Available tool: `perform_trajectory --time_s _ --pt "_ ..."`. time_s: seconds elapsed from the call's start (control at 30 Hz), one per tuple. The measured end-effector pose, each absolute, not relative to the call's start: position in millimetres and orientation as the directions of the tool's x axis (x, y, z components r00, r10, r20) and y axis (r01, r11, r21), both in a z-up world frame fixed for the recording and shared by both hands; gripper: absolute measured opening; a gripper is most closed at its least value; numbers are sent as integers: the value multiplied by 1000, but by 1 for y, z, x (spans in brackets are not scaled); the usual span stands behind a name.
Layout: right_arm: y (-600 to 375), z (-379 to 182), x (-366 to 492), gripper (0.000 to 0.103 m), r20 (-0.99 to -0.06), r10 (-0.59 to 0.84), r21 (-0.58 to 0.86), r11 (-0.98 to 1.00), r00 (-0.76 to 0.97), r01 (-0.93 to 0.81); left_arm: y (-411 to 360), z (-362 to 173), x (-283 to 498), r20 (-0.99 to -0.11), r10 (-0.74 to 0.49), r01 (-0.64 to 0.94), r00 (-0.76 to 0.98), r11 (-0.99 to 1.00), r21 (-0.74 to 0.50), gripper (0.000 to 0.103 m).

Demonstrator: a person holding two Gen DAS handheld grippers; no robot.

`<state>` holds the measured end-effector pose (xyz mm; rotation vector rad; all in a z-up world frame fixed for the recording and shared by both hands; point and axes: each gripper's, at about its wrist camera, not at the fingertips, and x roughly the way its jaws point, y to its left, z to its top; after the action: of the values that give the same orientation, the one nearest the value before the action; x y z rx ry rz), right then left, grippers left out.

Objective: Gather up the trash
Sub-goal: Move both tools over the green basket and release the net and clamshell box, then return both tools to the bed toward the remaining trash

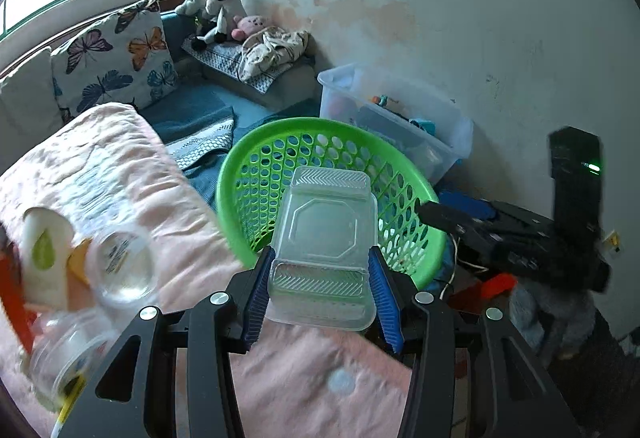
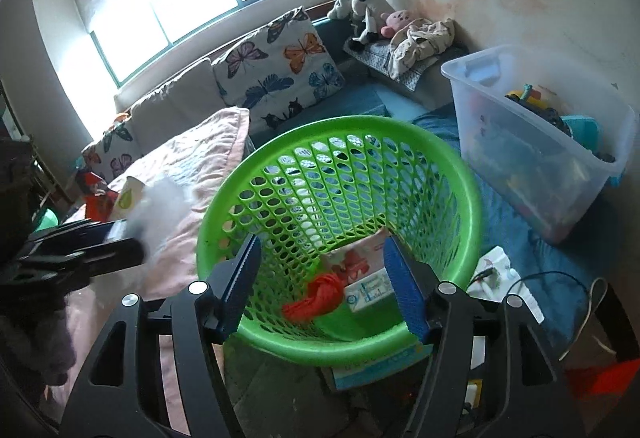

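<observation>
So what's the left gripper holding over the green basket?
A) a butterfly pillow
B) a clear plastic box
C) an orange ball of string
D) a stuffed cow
B: in the left wrist view, the left gripper has its blue fingers pressed on both sides of a clear plastic box, with the green basket just behind it.

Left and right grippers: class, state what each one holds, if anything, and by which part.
The left gripper holds a clear plastic container, clamped by the two sides of its near end. The right gripper holds nothing; its jaws stand open over the green basket.
</observation>
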<state>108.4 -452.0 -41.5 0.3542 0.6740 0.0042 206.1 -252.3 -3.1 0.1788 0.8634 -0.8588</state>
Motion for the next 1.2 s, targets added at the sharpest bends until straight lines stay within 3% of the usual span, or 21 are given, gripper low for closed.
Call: perform_trajectory --time_s 0.4,0.63,1.2 --pt "-462 -53 92 65 -613 137 371 919 778 131 -299 -30 222 -781 -558 699 282 677 -231 47" --pt "-459 -54 88 65 -615 145 376 918 775 126 -298 -32 217 -775 -561 694 292 682 -232 67" --pt "-404 -30 91 68 -586 225 356 935 778 -2 -193 0 185 -697 -537 595 475 780 -195 67"
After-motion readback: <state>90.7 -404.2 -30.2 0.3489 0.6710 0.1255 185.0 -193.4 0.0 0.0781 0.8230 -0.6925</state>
